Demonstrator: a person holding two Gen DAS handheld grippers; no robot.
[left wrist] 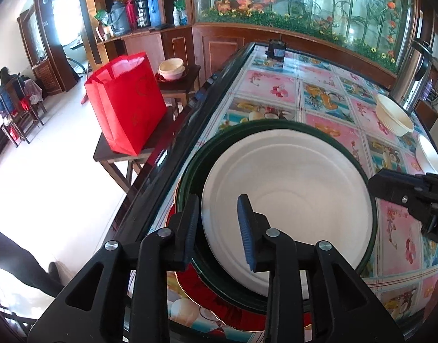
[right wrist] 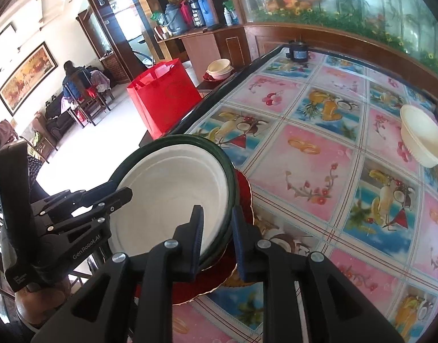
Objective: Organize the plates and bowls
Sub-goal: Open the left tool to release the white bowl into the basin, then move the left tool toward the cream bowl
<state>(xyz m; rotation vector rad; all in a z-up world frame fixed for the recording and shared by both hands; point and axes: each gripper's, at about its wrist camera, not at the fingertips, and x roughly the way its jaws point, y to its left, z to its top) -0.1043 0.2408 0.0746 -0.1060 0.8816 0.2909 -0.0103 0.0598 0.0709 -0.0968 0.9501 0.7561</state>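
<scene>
A white plate (left wrist: 287,197) lies flat inside a dark green plate (left wrist: 201,154). Both sit on top of a red plate with a gold edge (right wrist: 242,197), which peeks out at about 3 o'clock in the right wrist view. The stack is near the table's edge. A cream bowl with a ribbed side (right wrist: 422,140) stands upright, well apart, at about 2 o'clock from the stack.

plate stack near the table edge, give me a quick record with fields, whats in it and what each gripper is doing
stack top: white plate
middle: green plate
bottom: red plate, gold rim
surface: table with a fruit-print cover
left gripper: fingers straddle the near rim of the white and green plates
right gripper: fingers straddle the opposite rim
elsewhere: cream bowl on the far side
</scene>
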